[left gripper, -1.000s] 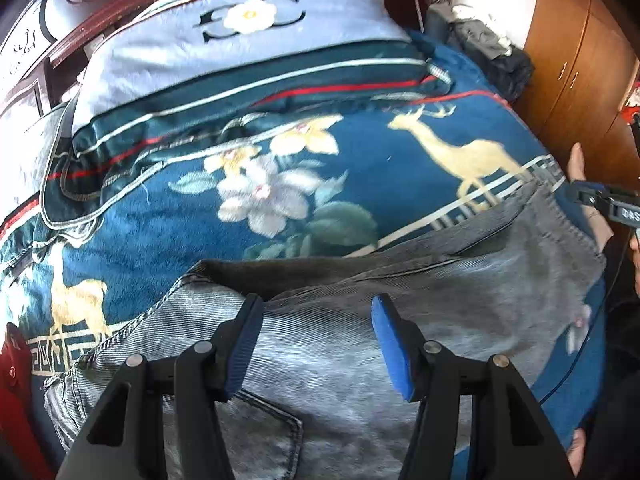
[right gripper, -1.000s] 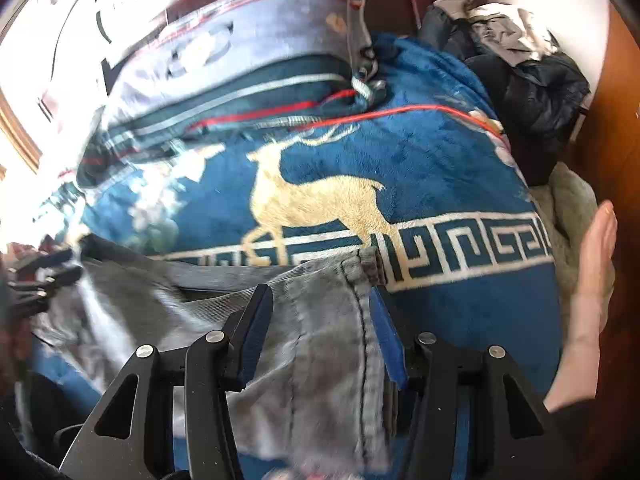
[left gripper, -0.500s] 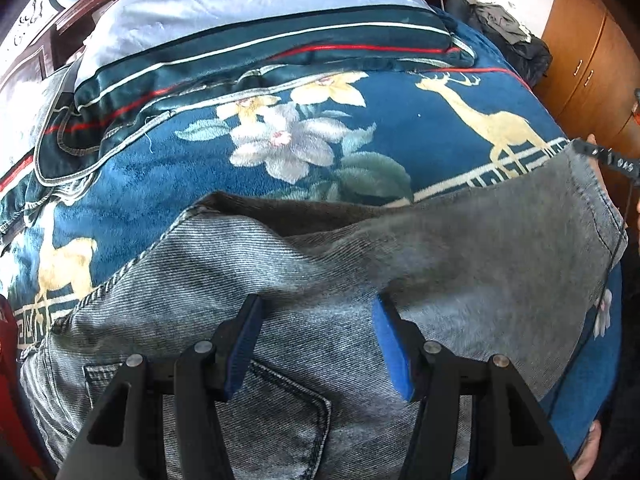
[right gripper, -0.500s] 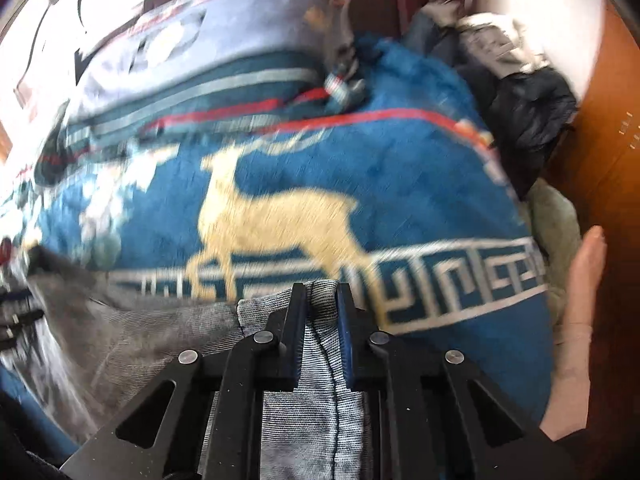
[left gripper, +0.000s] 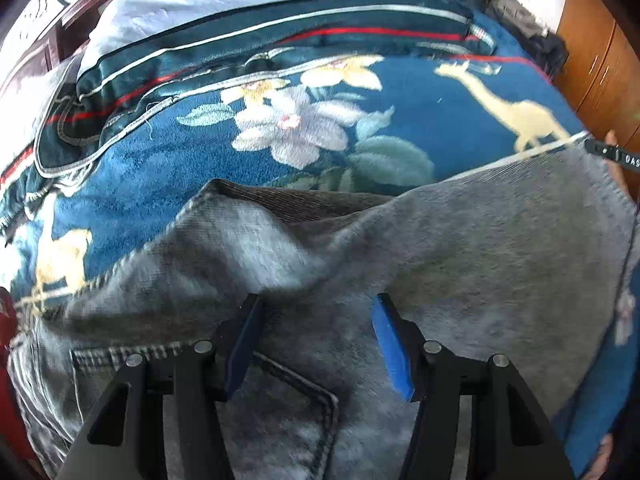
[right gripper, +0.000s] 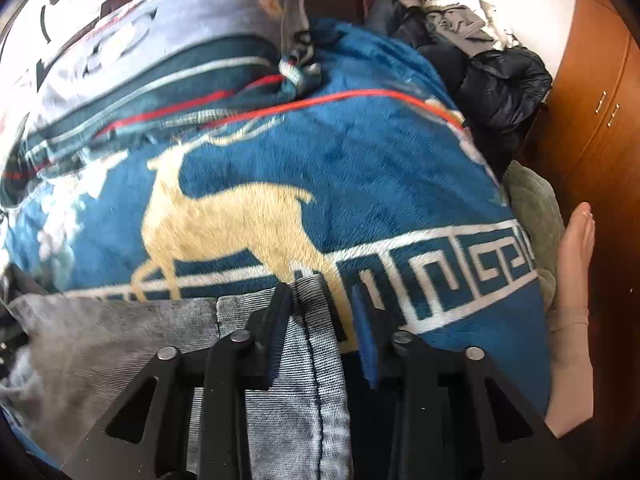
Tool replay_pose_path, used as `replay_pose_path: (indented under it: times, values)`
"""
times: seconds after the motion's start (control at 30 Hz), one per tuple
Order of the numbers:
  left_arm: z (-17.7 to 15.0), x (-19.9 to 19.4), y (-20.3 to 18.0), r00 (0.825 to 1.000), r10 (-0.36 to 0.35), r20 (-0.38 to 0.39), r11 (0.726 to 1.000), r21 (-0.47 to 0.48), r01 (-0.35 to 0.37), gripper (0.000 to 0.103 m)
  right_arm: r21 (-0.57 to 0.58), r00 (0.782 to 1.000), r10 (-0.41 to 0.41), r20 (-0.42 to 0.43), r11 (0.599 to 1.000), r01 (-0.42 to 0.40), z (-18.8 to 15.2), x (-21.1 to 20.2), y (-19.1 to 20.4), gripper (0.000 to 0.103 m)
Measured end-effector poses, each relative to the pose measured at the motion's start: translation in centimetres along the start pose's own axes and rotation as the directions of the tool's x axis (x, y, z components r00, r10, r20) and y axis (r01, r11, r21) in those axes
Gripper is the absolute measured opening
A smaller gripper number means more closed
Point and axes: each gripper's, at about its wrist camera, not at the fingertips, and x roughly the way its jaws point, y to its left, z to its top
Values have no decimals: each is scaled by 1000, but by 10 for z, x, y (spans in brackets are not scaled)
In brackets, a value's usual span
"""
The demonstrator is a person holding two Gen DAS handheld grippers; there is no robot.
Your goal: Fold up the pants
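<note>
Grey denim pants [left gripper: 460,264] lie across the near edge of a bed, back pocket [left gripper: 288,412] up at the left. My left gripper [left gripper: 316,340] is open just above the pants near the pocket, holding nothing. In the right wrist view the hem end of the pants [right gripper: 304,360] lies between the fingers of my right gripper [right gripper: 320,332]. Its jaws stand apart, open around the hem seam. The tip of the right gripper shows at the far right of the left wrist view [left gripper: 616,154].
The bed is covered by a blue blanket [right gripper: 360,168] with a gold deer and flowers. A folded quilt [left gripper: 260,20] is stacked at the headboard. Dark clothes [right gripper: 492,76] are piled at the far right corner. Wooden cabinets [right gripper: 592,112] stand right; a bare foot [right gripper: 572,280] is beside the bed.
My right gripper closed on the hem half a second ago and has now opened again. The left gripper moved forward and lower over the pants, staying open.
</note>
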Motion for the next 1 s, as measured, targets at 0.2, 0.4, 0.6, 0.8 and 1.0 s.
replay_pose_path:
  times: [0.2,0.4,0.6,0.8,1.0]
  values:
    - [-24,-47,-5,994,-73,83,997,12,72,59,-8,996,88,20,996,-87,-26,-66,-5,44]
    - [-42,-53,-22,989,-137,53,991,20,136,59,54,993,107,-41,993,-105,-61,-87,-16,55]
    - [-50,-37,-37,988,-156,-15,988,-8,155,59,113,982,125,-138,987,-110,-76,-46,-15,54]
    - [-62,-29,-48,990,-126,-56,991,46,129,59,120,990,86,-113,990,-72,-83,-49,-21,15]
    - [-66,-24,-48,989,-127,-81,989,60,132,59,129,994,34,-105,991,-20,-89,-56,-30,14]
